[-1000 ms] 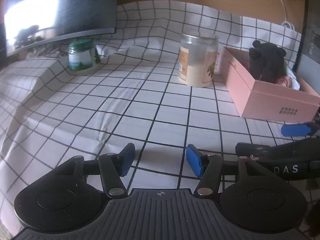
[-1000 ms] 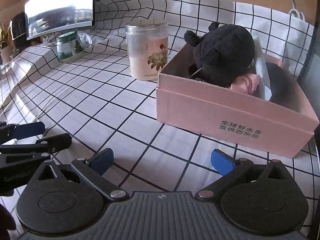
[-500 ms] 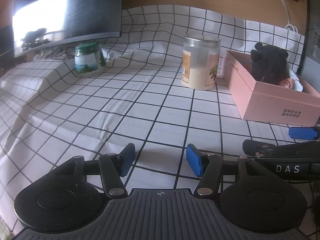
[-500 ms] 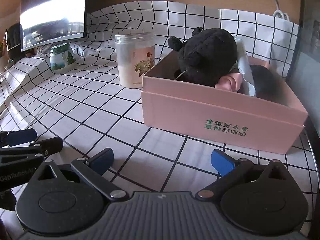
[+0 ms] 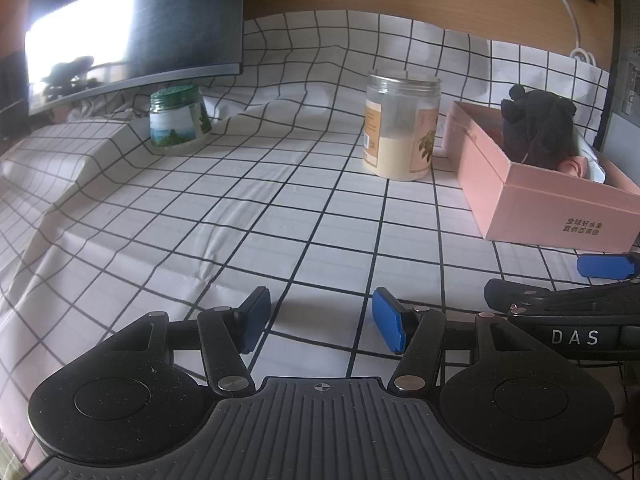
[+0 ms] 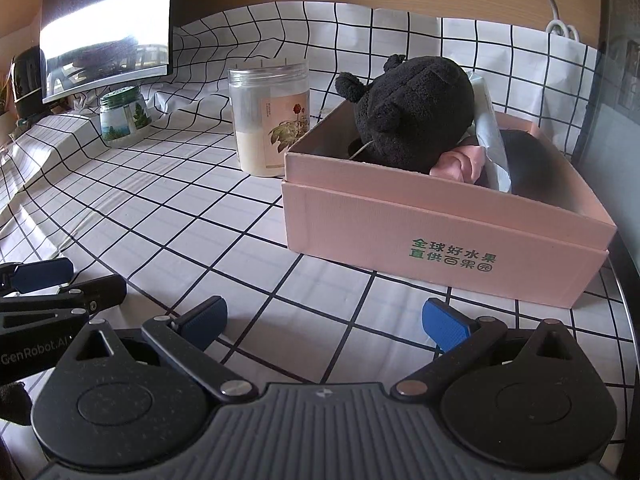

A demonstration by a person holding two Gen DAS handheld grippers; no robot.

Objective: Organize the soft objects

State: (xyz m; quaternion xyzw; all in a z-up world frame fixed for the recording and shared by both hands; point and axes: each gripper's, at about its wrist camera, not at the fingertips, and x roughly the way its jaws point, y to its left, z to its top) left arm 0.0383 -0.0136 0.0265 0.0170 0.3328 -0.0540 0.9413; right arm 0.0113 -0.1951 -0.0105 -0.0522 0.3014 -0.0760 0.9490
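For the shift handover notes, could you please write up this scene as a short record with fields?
surface: checked cloth
box: pink box, open, at the right
in box: black plush toy, pink soft item, pale packet
jars: tall clear jar beside the box; small green-lidded jar further left
left tool: open, empty, over the cloth
right tool: open, empty, in front of the box

Dim daylight, glare on monitor (image 5: 132, 28), perhaps backlit; edges bowed.
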